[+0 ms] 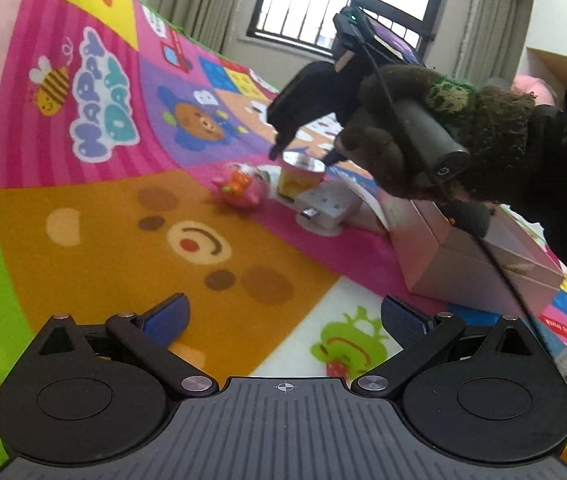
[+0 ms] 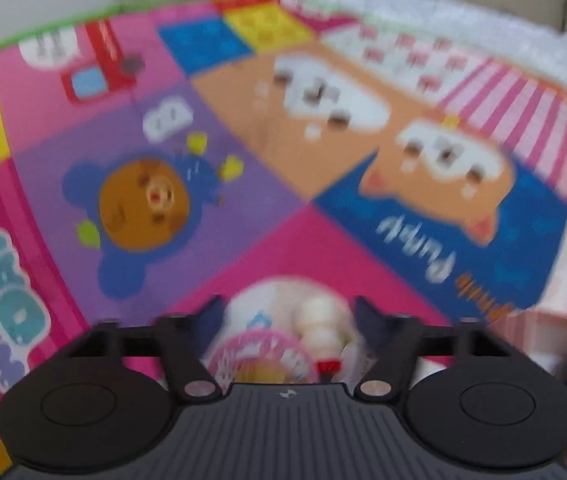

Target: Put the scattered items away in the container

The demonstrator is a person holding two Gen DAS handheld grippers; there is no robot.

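- Pink, orange and purple patches cover the play mat [image 1: 103,240] where everything lies; no table or other raised surface is in use.
- Progress, as a judgement: the tidying looks early. Three loose things sit outside the container [image 1: 475,256], a pale pink box on the mat, and its inside is hidden, so I cannot tell whether anything is in it already.
- Step in hand: the first visible pick. The right gripper [image 1: 303,154], held by a gloved hand [image 1: 423,140], points steeply down over the small cup [image 1: 297,180].
- Right gripper state: its jaws stand at a middling width, one on each side of the cup's shiny lid. The right wrist view is blurred, so I cannot tell whether the pads press on it yet.
- Left gripper [image 1: 283,316]: spread wide with nothing between its jaws, hovering over the mat well apart from the items.
- Where the cup is: on the mat, just beside the pink toy [image 1: 239,188] and touching or nearly touching the pale block [image 1: 323,208], near the container's corner.
- Count: one cup, one pink toy, one pale block with a metal plug, one container, two grippers.
- Left to do, by my reading: lift the cup into the container, then the toy and the block.
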